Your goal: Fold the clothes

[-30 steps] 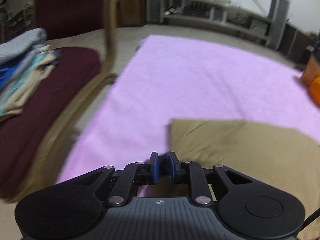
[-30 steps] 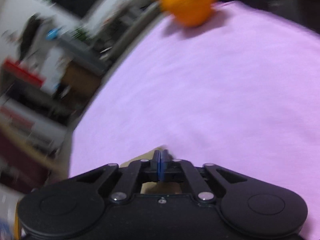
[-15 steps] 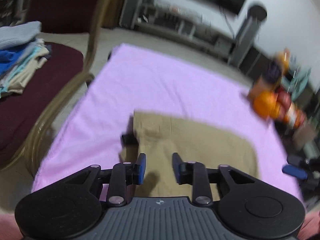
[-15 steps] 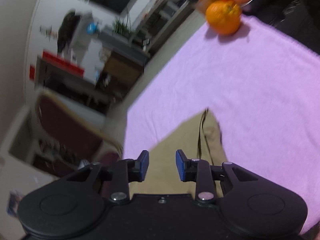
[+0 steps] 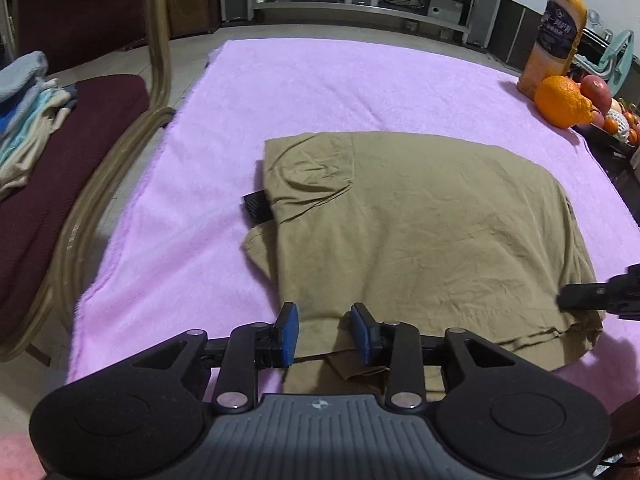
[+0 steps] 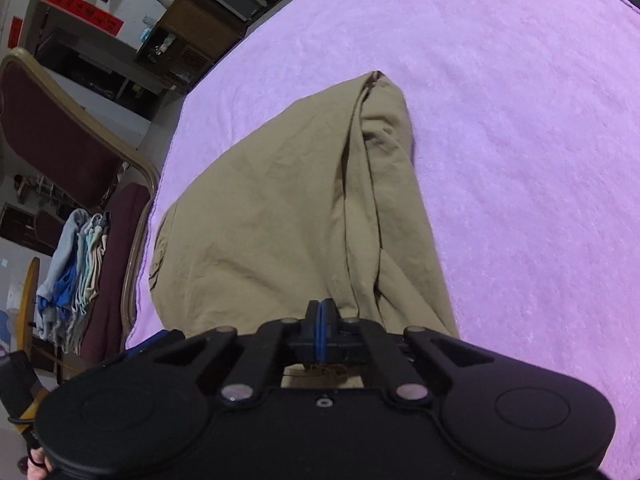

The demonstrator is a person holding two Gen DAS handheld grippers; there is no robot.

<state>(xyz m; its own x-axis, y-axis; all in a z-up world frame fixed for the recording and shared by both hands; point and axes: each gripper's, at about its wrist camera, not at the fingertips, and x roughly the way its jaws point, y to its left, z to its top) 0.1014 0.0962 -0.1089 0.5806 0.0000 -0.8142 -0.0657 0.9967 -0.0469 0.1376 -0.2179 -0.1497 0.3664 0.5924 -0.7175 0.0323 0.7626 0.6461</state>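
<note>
A khaki garment (image 5: 416, 236) lies folded on the pink blanket (image 5: 320, 92); it also shows in the right wrist view (image 6: 280, 216). My left gripper (image 5: 325, 332) is open, its blue pads straddling the garment's near left edge without holding it. My right gripper (image 6: 321, 330) is shut with its pads together at the garment's near edge, where the cloth rises toward it in a ridge; whether cloth is pinched is unclear. The right gripper's tip shows at the garment's right corner in the left wrist view (image 5: 592, 296).
A maroon chair (image 5: 60, 128) stands left of the blanket with a stack of folded clothes (image 5: 24, 108). An orange (image 5: 562, 100), a juice bottle (image 5: 558, 28) and other fruit sit at the far right corner. Shelves line the back wall.
The right gripper has gone from open to shut at the garment's edge. The left gripper opened earlier and stays open. Both views have pulled back and steadied over the folded garment.
</note>
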